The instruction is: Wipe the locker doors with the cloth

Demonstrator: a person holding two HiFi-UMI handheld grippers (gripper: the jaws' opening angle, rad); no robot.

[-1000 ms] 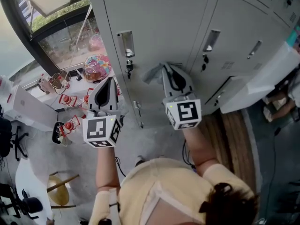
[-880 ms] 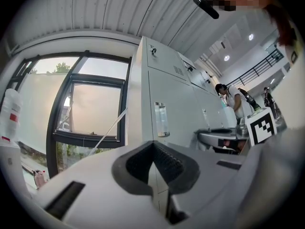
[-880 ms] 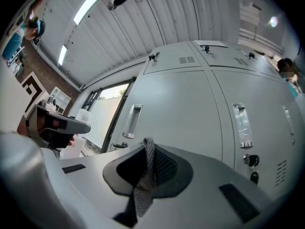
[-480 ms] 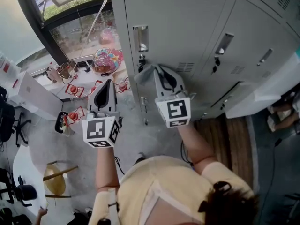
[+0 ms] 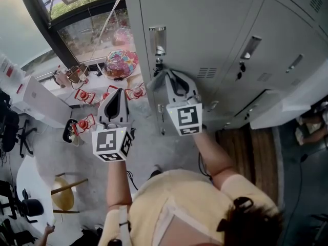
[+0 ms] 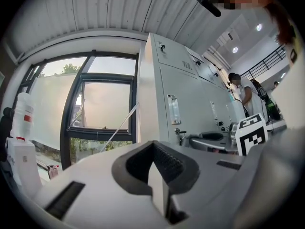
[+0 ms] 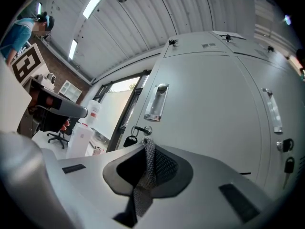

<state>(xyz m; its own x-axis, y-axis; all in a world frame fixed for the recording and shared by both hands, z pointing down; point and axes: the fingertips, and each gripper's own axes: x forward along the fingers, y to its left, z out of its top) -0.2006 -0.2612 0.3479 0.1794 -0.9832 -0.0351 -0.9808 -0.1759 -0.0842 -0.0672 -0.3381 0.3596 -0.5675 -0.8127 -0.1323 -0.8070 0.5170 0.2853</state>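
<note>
Head view: my right gripper (image 5: 174,81) holds a crumpled pale-grey woven cloth (image 5: 156,80) at the tall grey metal locker door (image 5: 205,24), just past its fingertips; I cannot confirm contact. Left gripper view: my left gripper (image 6: 157,175) is closed on nothing and points alongside the lockers. Right gripper view: the jaws pinch the cloth between them. I judge wiping is underway on this door, with the doors to its right left to do.
</note>
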